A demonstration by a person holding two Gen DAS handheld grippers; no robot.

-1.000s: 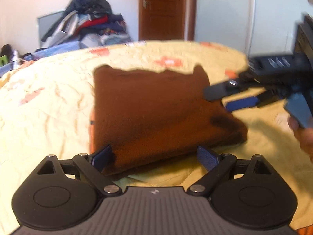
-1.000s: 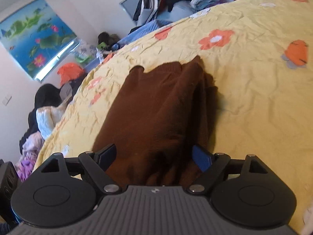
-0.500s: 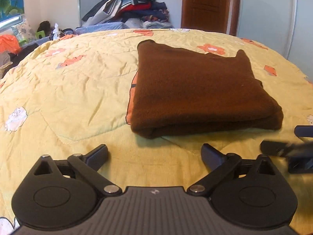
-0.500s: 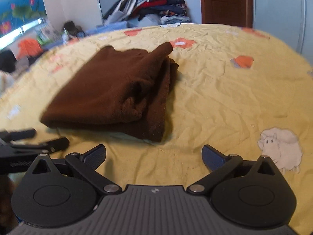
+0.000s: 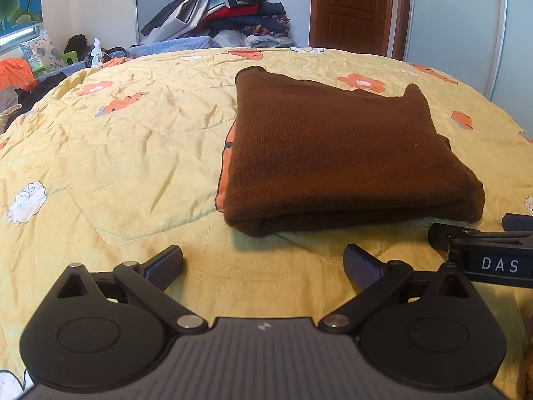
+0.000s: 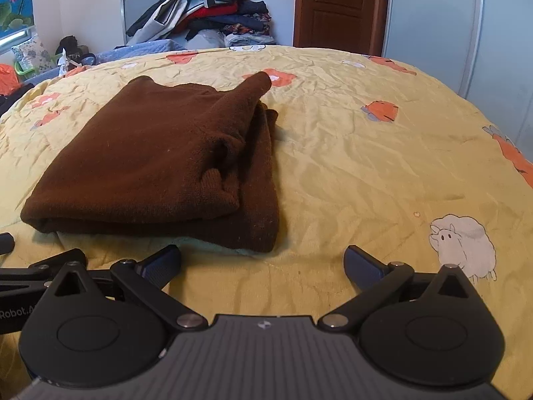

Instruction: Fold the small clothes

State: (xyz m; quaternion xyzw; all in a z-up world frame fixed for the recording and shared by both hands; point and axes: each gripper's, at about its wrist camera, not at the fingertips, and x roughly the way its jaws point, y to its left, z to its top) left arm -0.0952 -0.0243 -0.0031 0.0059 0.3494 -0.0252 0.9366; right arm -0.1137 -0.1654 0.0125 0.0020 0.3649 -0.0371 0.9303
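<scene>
A brown knit garment (image 5: 333, 153) lies folded into a thick rectangle on the yellow flowered bedspread (image 5: 116, 153). From the right wrist the same brown garment (image 6: 160, 163) shows its layered edge and a bunched cuff on the right side. My left gripper (image 5: 263, 263) stands open over bare bedspread just in front of the garment's near left corner, with nothing between its fingers. My right gripper (image 6: 261, 261) is open too, short of the garment's near right corner. Each gripper's fingers show at the edge of the other view.
A heap of mixed clothes (image 5: 216, 13) lies beyond the far edge of the bed, by a grey panel. A wooden door (image 5: 349, 6) and a pale wardrobe (image 5: 456, 16) stand at the back right. Clutter sits off the bed's left side.
Both grippers have let go of the garment's near edge and drawn back from it, jaws spreading wider. The right one swung round to face the same way as the left. The garment lies still.
</scene>
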